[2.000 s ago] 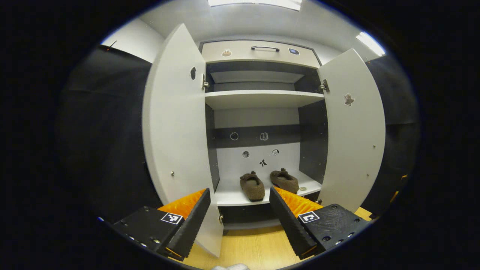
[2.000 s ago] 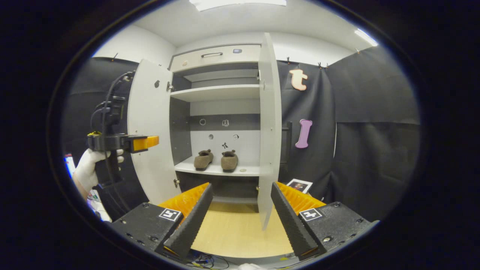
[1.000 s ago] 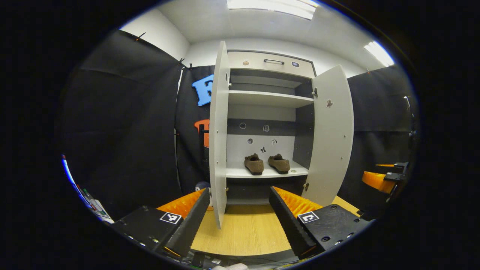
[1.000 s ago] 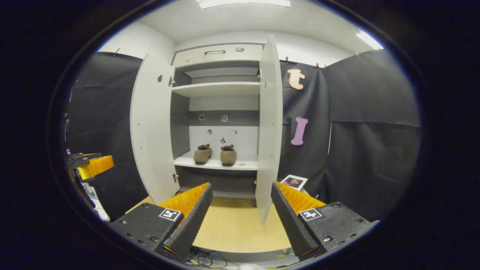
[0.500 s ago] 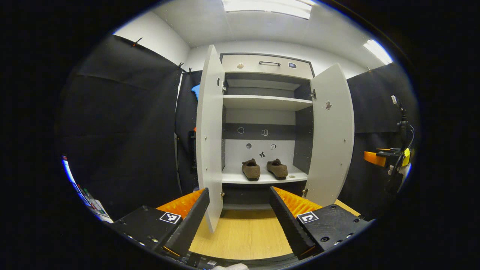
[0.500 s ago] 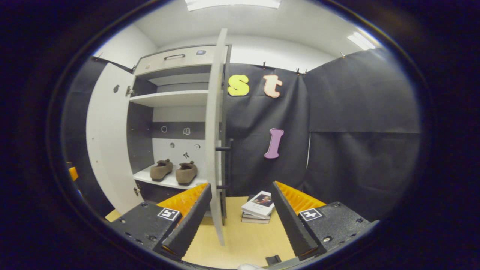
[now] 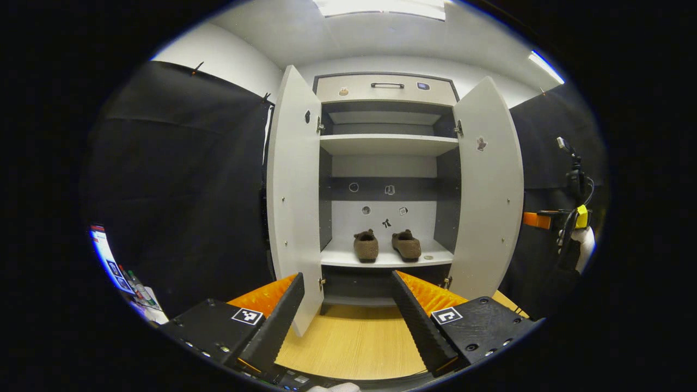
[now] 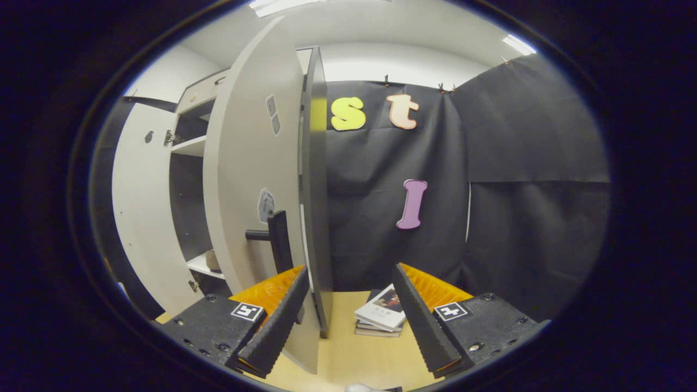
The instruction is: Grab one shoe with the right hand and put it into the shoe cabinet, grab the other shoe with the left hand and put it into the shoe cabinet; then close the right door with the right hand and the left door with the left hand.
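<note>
both shoes are in the shoe cabinet [image 7: 384, 87], so the step in hand is judged to be closing the right door [image 8: 245, 179] with the right gripper [image 8: 348, 318]. that gripper's jaws are spread apart with nothing between them. in the right gripper view the door's outer face lies ahead and to the left of the gripper, its black handle [image 8: 279, 239] just above the gripper's left finger [image 8: 275, 324]; whether anything touches the door cannot be told.

to do this well, a flat push on the outer face near the handle side, far from the hinges, should swing the door with least effort. the push should follow the door's arc rather than go straight, and ease off near the frame so the door does not bounce back. the open fingers should stay clear of the handle so they do not hook it. a stack of books [image 8: 381, 316] lies on the floor ahead between the fingers, apparently outside the door's swing.

the left gripper [image 7: 346, 321] is also open and holds nothing; it faces the cabinet's open front, with the left door [image 7: 294, 185] ahead to its left, apart from it. it is best held back until the right door is shut.

in the left gripper view the cabinet's lower shelf [image 7: 386, 260] holds the left shoe [image 7: 366, 246] and the right shoe [image 7: 407, 245] side by side, close but apart, straight ahead of the gripper. a small round thing lies just right of the shoes; what it is cannot be told. the upper shelf [image 7: 387, 144] looks bare.
</note>
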Demonstrator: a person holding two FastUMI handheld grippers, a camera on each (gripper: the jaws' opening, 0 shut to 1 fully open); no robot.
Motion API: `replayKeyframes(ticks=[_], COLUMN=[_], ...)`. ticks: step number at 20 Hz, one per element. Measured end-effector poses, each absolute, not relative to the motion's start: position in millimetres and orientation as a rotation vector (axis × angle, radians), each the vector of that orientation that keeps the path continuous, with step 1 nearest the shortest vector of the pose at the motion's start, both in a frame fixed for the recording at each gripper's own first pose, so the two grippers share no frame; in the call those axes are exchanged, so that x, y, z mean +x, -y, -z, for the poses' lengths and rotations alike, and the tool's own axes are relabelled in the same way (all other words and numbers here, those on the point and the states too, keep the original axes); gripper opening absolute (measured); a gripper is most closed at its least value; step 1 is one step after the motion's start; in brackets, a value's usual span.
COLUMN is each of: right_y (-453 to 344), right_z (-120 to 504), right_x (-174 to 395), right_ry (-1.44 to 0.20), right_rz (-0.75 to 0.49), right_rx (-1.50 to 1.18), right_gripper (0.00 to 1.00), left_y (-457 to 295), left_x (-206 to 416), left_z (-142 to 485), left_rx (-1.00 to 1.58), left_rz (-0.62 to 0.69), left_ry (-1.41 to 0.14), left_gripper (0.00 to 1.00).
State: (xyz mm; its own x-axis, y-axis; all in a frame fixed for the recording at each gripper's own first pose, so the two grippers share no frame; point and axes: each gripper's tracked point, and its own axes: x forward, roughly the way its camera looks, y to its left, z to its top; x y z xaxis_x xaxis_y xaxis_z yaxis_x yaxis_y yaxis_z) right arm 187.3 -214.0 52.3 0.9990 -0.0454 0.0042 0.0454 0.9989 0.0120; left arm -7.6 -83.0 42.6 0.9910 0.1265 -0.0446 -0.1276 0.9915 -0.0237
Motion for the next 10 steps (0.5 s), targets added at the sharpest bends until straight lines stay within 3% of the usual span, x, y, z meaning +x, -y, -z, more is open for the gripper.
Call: replayKeyframes(ticks=[6,7,9,10], right_y=[197.1,192.8,179.7,170.1], right_z=[-55.0,-54.9,-53.1,-52.2], right_x=[187.3,187.5,186.0,185.5], right_ry=[0.023,0.02,0.015,0.012], right_rz=[-0.001,-0.002,-0.014,-0.027], right_rx=[-0.016,-0.01,-0.002,0.0], right_gripper=[0.93,0.87,0.87,0.93], left_y=[82.1,81.5,76.7,73.6], left_x=[0.0,0.0,-0.9,-1.2], left_z=[-34.7,-34.8,-35.9,-35.6], left_rx=[-0.029,-0.029,-0.03,-0.029], left_rz=[-0.151,-0.154,-0.159,-0.16], left_ry=[-0.068,-0.068,-0.062,-0.062], left_gripper=[0.96,0.96,0.96,0.96])
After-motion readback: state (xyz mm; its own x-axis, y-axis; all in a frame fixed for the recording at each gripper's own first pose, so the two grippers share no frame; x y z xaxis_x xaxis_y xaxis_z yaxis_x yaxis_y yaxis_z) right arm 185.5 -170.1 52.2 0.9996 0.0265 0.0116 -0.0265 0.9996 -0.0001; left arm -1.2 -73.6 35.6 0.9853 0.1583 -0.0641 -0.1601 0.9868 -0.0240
